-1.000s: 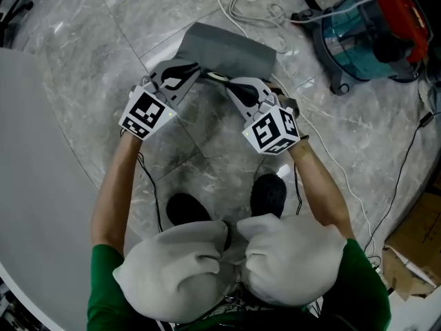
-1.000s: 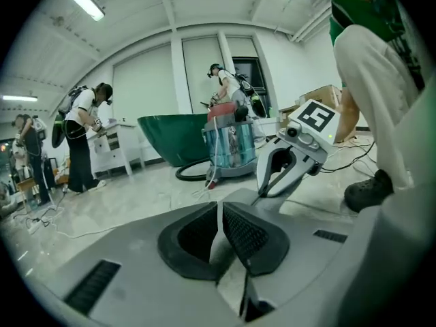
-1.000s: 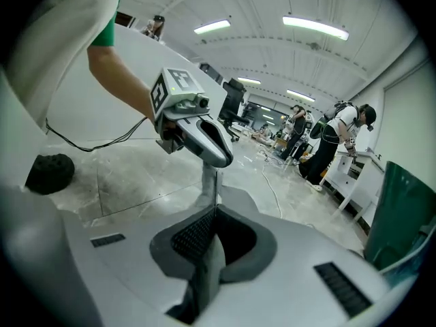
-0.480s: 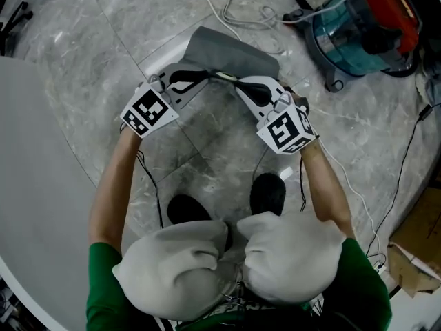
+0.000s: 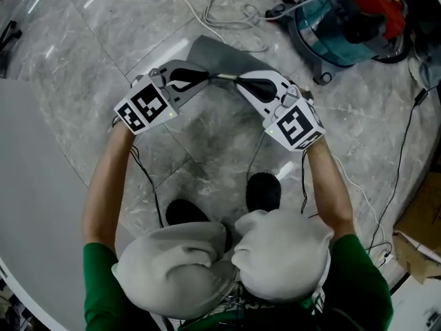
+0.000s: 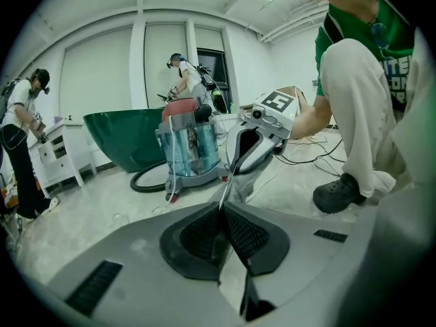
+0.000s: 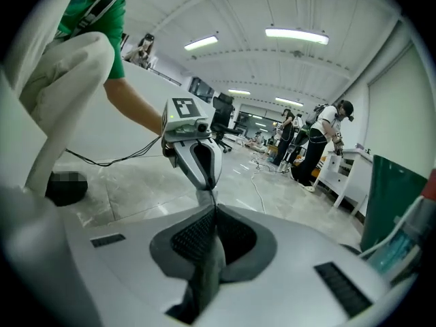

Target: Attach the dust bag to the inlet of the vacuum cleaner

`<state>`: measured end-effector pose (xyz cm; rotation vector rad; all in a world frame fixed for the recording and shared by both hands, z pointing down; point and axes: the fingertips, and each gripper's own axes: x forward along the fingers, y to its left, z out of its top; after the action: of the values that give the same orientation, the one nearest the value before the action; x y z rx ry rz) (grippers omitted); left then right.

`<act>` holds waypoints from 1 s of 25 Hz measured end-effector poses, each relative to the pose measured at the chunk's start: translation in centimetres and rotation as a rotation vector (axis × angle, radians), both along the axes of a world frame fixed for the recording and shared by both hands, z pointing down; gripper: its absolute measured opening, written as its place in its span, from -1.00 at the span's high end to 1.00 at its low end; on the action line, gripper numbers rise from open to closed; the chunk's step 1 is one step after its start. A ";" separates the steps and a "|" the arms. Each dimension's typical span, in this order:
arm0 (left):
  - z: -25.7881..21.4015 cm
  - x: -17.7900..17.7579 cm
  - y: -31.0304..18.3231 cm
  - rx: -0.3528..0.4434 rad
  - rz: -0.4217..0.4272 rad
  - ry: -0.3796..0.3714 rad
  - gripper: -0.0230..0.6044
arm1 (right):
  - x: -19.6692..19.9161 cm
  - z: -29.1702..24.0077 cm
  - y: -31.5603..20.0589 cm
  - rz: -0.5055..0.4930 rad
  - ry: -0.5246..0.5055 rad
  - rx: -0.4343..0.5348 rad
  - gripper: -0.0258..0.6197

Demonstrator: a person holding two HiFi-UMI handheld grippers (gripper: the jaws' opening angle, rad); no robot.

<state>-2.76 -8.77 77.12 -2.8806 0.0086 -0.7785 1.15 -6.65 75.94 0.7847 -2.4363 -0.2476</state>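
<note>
- Holding the dust bag (image 5: pixel 222 52) up between both grippers is the step we judge to be in hand. It hangs as a grey fabric sheet above the marble floor (image 5: pixel 207 150), its upper edge drawn taut from one gripper to the other.
- The left gripper (image 5: pixel 207 76) has its jaws pressed together on one end of that edge. In the left gripper view only a thin line of cloth runs out from between the pads toward the other gripper.
- The right gripper (image 5: pixel 238 82) is clamped in the same way on the other end. In the right gripper view a fold of grey cloth sits pinched between its pads and droops below them.
- The vacuum cleaner (image 5: pixel 342 16), a teal canister with a red top, stands on the floor ahead and to our right, well apart from the bag. A loose white cable (image 5: pixel 227 5) lies on the floor near it.
- Attachment has not begun, as far as we can judge: nothing of the bag touches the machine. We cannot make out the inlet in any view, nor where the bag's opening lies.
- The next move calls for carrying the bag across to the vacuum cleaner with both grips kept firm, clear of the cable.
- The bag then has to be turned so that its opening faces the inlet before we press it on. One gripper may have to shift from the cloth edge to the rim of the opening.
</note>
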 end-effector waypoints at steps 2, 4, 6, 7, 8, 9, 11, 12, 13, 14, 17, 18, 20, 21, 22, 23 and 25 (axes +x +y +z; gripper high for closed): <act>-0.2 0.7 -0.1 0.017 0.024 -0.010 0.90 | 0.8 -0.2 -0.3 0.022 -0.028 -0.018 0.88; -0.7 1.5 -0.4 0.034 0.044 -0.013 0.90 | 1.6 -0.7 -0.5 0.052 -0.053 -0.034 0.88; -1.7 2.3 -1.1 0.052 0.058 -0.010 0.90 | 2.4 -1.5 -1.0 0.084 -0.085 -0.039 0.88; -2.2 2.8 -1.5 0.062 0.064 -0.008 0.90 | 2.8 -1.9 -1.4 0.104 -0.107 -0.038 0.88; -2.8 3.4 -2.0 0.073 0.070 -0.004 0.90 | 3.3 -2.4 -1.8 0.123 -0.127 -0.032 0.88; -3.3 4.0 -2.4 0.084 0.078 0.001 0.90 | 3.9 -2.9 -2.2 0.137 -0.141 -0.022 0.88; -4.3 5.1 -3.1 0.101 0.099 0.009 0.90 | 4.9 -3.8 -2.9 0.164 -0.146 -0.009 0.87; -4.8 5.5 -3.3 0.108 0.113 0.010 0.90 | 5.4 -4.2 -3.1 0.180 -0.143 -0.007 0.88; -5.3 6.0 -3.5 0.114 0.128 0.010 0.90 | 5.8 -4.6 -3.2 0.194 -0.143 -0.007 0.87; -5.8 6.5 -3.7 0.117 0.145 0.011 0.90 | 6.2 -5.1 -3.3 0.210 -0.146 -0.009 0.87; -7.3 8.2 -4.2 0.106 0.189 0.019 0.90 | 7.9 -6.5 -3.6 0.263 -0.160 -0.022 0.88; -7.8 8.8 -4.5 0.099 0.199 0.023 0.90 | 8.6 -6.9 -3.8 0.280 -0.161 -0.029 0.88; -8.6 9.9 -4.9 0.082 0.218 0.026 0.90 | 9.7 -7.7 -4.1 0.304 -0.159 -0.035 0.87; -9.0 10.4 -4.9 0.073 0.229 0.026 0.90 | 10.2 -8.2 -4.1 0.313 -0.160 -0.034 0.87; -9.5 11.0 -4.9 0.064 0.242 0.027 0.90 | 10.6 -8.8 -4.0 0.325 -0.164 -0.033 0.87; -10.1 11.6 -4.8 0.056 0.256 0.028 0.90 | 11.1 -9.4 -3.8 0.338 -0.170 -0.033 0.87; -11.4 12.7 -4.5 0.050 0.275 0.033 0.90 | 12.2 -10.7 -3.4 0.371 -0.184 -0.034 0.87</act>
<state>9.95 -13.31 65.70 -2.7649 -0.3502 -0.6676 13.33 -10.09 65.25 1.2694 -2.3946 0.0096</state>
